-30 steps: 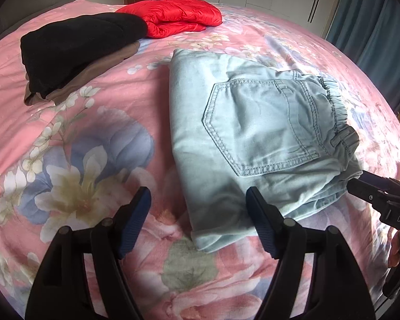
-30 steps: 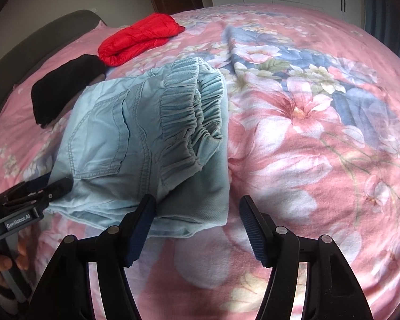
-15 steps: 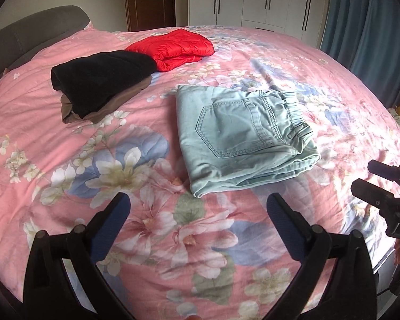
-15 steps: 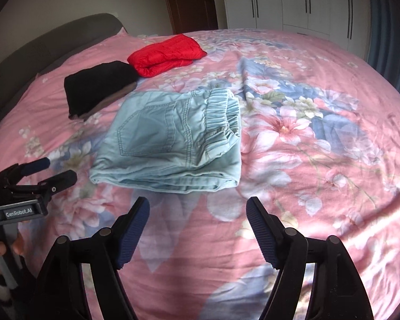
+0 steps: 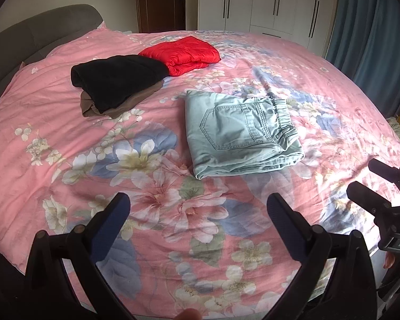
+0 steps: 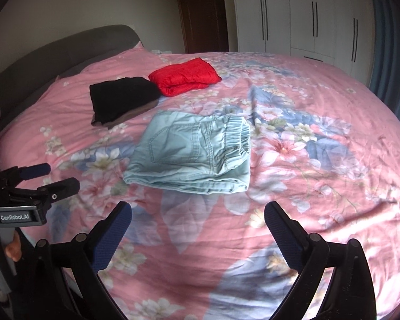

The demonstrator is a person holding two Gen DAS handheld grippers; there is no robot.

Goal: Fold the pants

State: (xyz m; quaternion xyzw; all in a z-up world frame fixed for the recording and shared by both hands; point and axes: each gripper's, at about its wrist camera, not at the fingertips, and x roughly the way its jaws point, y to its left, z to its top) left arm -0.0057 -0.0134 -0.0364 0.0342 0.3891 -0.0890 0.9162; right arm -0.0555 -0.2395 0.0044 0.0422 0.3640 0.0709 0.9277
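The light blue pants [image 5: 240, 133] lie folded in a flat rectangle on the pink floral bedspread [image 5: 66, 138], back pocket up, elastic waistband to the right. They also show in the right wrist view [image 6: 192, 152]. My left gripper [image 5: 197, 210] is open and empty, held well back from the pants above the bed's near side; it shows at the left of the right wrist view [image 6: 56, 178]. My right gripper [image 6: 198, 218] is open and empty, also clear of the pants; it shows at the right of the left wrist view [image 5: 365, 178].
A folded black garment on a brown one [image 5: 117, 82] and a folded red jacket [image 5: 181, 53] lie farther back on the bed. A grey headboard [image 5: 34, 34] is at left, white wardrobes [image 5: 266, 2] behind, blue curtains [image 5: 373, 32] at right.
Both grippers have pulled back and up from the folded pants, which they were next to a second ago. The pants lie still on the bed.
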